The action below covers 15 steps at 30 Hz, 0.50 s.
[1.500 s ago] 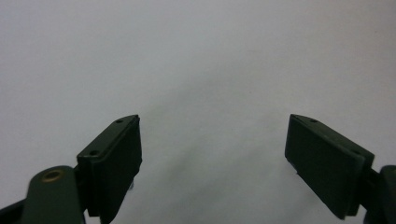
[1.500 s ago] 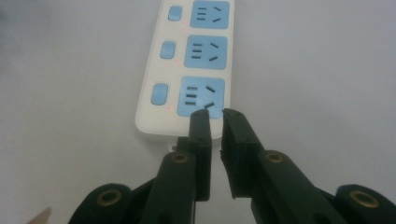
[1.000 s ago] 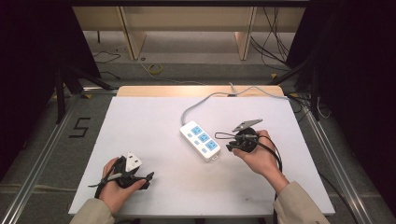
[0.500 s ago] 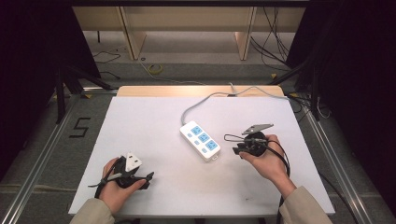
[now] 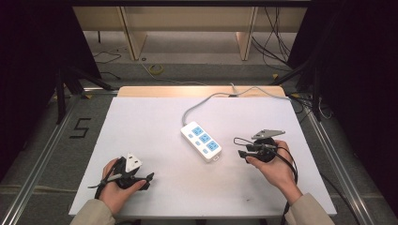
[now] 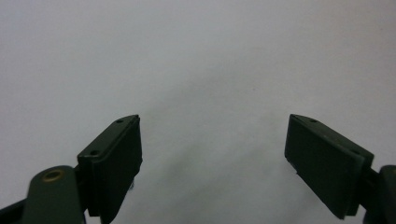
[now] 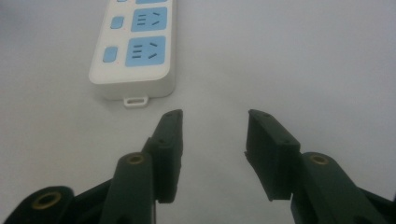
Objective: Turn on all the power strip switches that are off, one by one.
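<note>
White power strip point(image 5: 201, 141) lies near the centre of the white table point(image 5: 155, 117), set on a diagonal, three blue socket faces up, each with a small blue switch beside it. No brand or lettering legible on it. Its grey cord point(image 5: 206, 99) runs off the far table edge. In the right gripper view the strip's point(image 7: 135, 45) near end with a small hanging tab sits just ahead and left of the jaws, not touching them.

Change since half a second ago: the right gripper point(image 5: 243, 153) has slid a little nearer the person and lower on the table; a second ago it was closer to the strip's end. Strip and left gripper unchanged.

Writing: a black "5" point(image 5: 80, 127) marked on the floor left of the table.

Right hand point(image 5: 273, 165) holds its gripper pointing left toward the strip, jaws partly open, nothing between them. Left hand point(image 5: 114, 187) rests at the near left corner, left gripper point(image 5: 147, 180) pointing right, jaws spread wide over bare table, holding nothing.
</note>
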{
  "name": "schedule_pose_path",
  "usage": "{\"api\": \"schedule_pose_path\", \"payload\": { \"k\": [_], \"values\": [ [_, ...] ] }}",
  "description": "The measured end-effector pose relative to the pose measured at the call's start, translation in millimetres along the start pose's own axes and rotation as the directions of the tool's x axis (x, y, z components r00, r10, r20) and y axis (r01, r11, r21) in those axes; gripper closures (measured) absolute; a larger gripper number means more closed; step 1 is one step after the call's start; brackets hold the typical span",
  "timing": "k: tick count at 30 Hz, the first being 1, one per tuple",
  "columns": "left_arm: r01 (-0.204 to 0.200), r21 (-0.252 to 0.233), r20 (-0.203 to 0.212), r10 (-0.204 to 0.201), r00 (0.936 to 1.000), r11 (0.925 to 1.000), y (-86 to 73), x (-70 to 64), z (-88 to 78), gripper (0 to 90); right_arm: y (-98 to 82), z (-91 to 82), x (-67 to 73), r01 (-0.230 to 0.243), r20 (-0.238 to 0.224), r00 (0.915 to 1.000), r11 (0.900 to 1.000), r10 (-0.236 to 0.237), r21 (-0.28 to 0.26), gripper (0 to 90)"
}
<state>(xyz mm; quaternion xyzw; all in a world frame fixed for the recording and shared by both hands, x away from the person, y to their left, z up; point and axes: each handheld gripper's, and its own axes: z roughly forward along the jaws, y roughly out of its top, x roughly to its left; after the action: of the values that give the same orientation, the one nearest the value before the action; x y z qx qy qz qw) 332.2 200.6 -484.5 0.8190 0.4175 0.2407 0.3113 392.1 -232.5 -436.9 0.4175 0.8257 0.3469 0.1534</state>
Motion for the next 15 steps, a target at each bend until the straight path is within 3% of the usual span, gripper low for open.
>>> {"api": "schedule_pose_path", "payload": {
  "k": [15],
  "values": [
    [0.001, 0.006, -0.001, -0.001, 1.0000, 1.0000, -0.5, 0.9, -0.4, 18.9, -26.6, -6.6, -3.3, 0.001, 0.039, 0.9992, 0.996, 0.003, -0.090, 45.3]
  ]
}}
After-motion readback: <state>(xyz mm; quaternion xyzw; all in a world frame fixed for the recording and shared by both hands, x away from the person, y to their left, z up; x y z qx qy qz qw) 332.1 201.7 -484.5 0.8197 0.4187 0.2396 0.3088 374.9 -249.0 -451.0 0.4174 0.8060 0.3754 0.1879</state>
